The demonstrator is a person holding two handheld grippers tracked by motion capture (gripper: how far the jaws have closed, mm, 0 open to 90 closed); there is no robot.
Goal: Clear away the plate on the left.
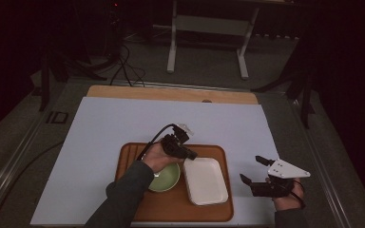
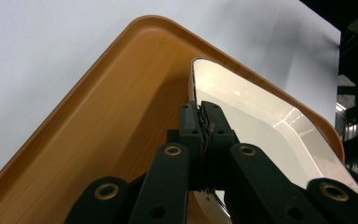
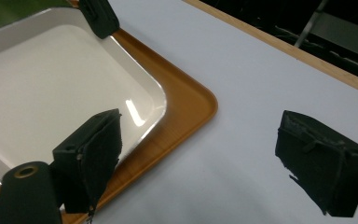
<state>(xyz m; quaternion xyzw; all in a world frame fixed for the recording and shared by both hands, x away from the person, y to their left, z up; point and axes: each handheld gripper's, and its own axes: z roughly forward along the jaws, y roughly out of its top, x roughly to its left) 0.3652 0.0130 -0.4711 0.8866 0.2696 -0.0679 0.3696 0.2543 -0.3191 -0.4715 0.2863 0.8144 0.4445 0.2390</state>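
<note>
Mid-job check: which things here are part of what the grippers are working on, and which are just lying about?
In the job:
- left gripper, jaws shut at the rim of the white rectangular dish
- wooden tray under the dish
- right gripper, open, beside the tray

Lying about:
- green bowl, on the tray
- white table cover
- metal frame behind the table
</note>
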